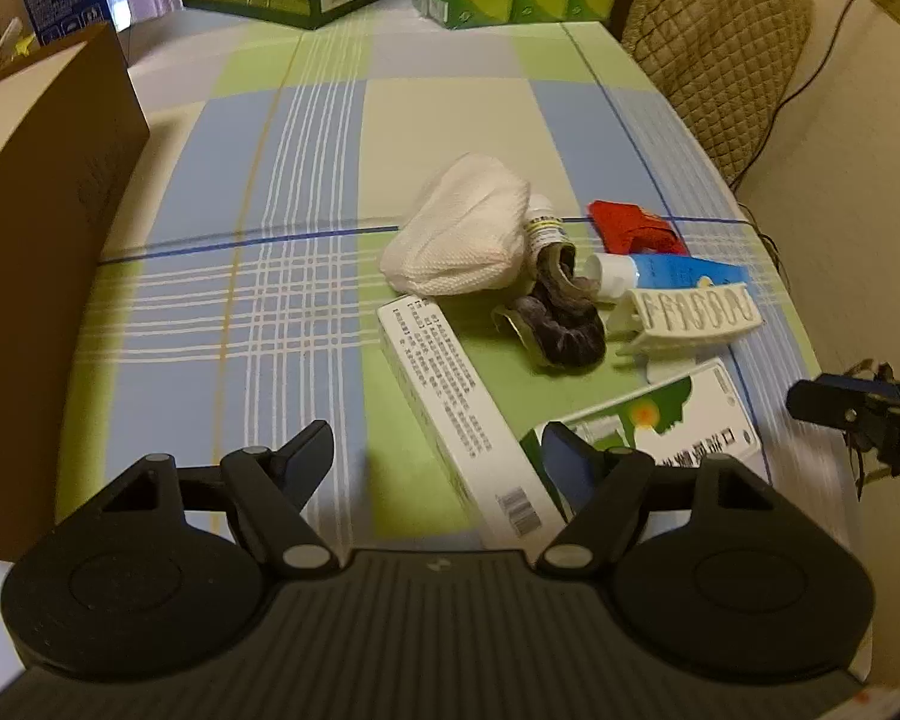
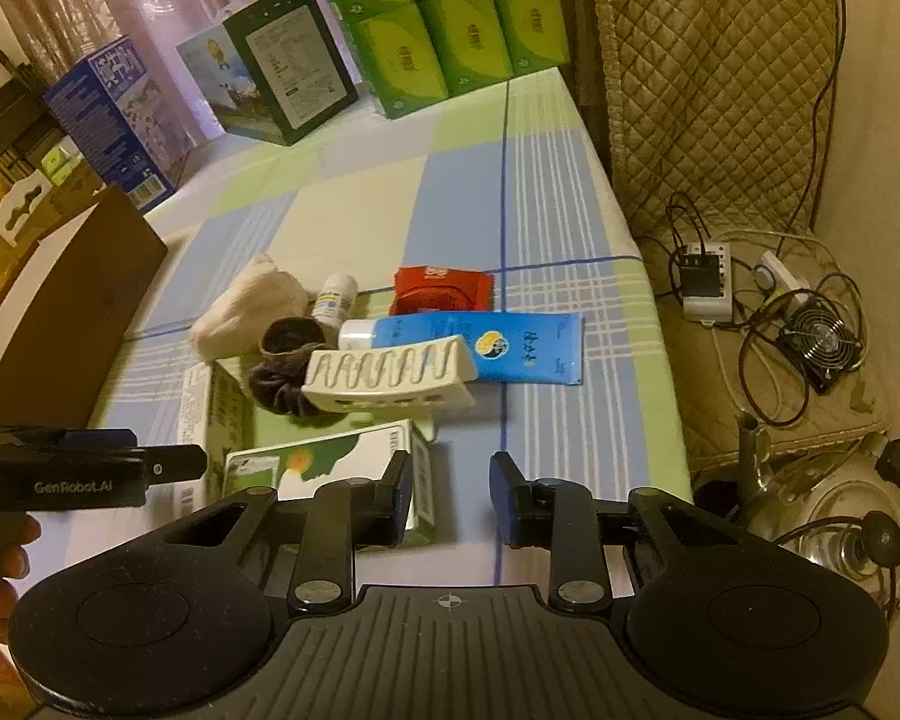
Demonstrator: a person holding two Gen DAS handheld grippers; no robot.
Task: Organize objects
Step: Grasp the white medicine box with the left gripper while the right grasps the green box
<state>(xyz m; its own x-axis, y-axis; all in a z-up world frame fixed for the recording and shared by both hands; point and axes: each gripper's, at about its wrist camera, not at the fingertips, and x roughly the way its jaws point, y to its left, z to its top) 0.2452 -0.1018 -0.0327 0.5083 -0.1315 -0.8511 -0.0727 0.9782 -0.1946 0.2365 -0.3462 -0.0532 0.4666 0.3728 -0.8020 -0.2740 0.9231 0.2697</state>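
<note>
Objects are lying in a tight pile near the table's right edge. Both the left gripper and right gripper are being held open, empty. The green box, being close, risks being pushed off.

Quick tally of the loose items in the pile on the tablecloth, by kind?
Cardboard boxes: 2
Blue tube: 1
Small bottle: 1
Red packet: 1
White hair clip: 1
Dark scrunchie: 1
White cloth: 1
Total: 8
</note>
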